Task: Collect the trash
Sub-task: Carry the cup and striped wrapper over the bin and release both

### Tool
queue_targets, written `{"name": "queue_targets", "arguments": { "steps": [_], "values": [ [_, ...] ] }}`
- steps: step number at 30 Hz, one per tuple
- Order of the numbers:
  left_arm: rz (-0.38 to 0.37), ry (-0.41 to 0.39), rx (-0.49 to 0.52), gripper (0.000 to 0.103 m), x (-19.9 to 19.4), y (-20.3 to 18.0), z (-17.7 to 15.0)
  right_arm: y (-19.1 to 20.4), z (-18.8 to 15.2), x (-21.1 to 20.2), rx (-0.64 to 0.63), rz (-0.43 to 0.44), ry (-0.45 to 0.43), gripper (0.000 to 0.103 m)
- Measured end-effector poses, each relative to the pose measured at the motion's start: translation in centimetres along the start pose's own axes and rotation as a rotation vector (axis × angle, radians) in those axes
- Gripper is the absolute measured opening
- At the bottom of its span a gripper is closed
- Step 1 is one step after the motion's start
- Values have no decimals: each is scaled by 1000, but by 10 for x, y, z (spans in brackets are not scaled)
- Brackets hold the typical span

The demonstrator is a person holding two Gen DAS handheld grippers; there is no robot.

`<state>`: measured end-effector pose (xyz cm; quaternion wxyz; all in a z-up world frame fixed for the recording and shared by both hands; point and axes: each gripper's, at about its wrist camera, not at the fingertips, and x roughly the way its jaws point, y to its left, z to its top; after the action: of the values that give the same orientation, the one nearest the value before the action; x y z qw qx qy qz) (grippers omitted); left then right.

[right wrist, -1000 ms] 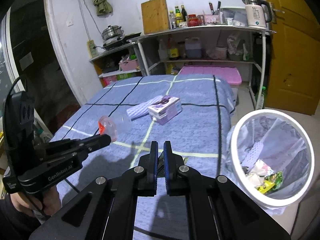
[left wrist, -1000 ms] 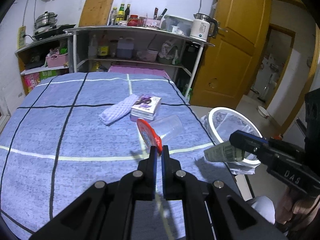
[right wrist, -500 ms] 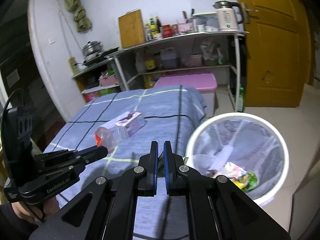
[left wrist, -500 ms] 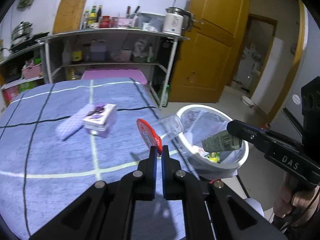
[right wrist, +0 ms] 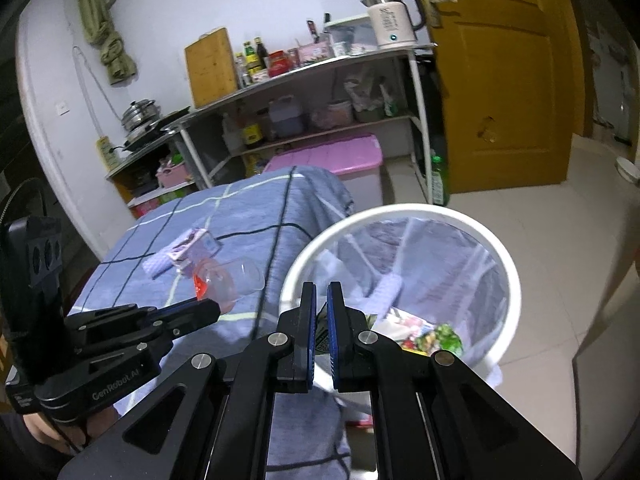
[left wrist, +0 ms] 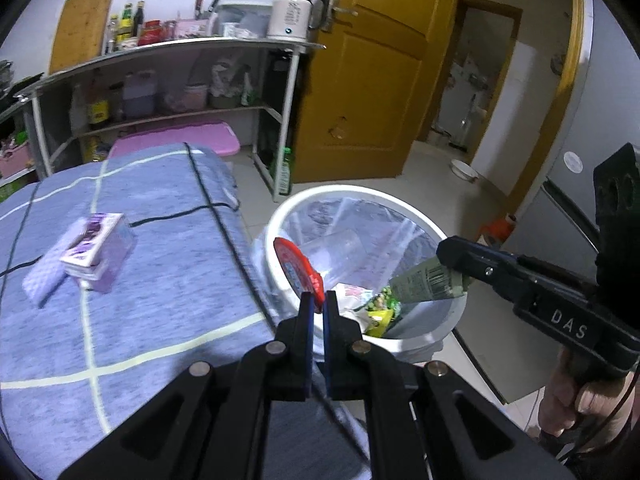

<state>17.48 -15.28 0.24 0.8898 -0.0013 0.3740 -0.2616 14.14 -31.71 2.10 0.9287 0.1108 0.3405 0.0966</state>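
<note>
Grippers over bin [left wrist: 432, 236]: left gripper [left wrist: 318, 300] clamps red lid [left wrist: 298, 268] of clear cup [left wrist: 340, 246]; right gripper [left wrist: 450, 258], at 3 o'clock, clamps a green, seemingly paper wrapper [left wrist: 426, 282]. Early release near the 9 o'clock rim could drop the cup outside.

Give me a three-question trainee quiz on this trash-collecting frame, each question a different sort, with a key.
1. True or false: the left gripper is empty.
2. What does the right gripper hold: A) greenish wrapper, B) purple box, C) kettle?
3. Fill in: the white bin stands on the ____, beside the bed.

Key: 1 false, it pinches a clear cup with a red lid; 2 A; 3 floor.
</note>
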Motion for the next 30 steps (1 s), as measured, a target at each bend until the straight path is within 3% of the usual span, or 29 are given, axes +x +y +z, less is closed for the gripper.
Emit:
{"name": "queue_targets", "arguments": {
  "steps": [14,18,30],
  "values": [
    [-40,70,43,5,50,-23,3,-43,-9,16,73,-35,44,6],
    [-49,88,44,5,58,-24,3,-49,-11,23,85,-28,66,11],
    [-63,70,30,5,48,-20,3,-48,-11,21,85,-41,59,21]
  ]
}}
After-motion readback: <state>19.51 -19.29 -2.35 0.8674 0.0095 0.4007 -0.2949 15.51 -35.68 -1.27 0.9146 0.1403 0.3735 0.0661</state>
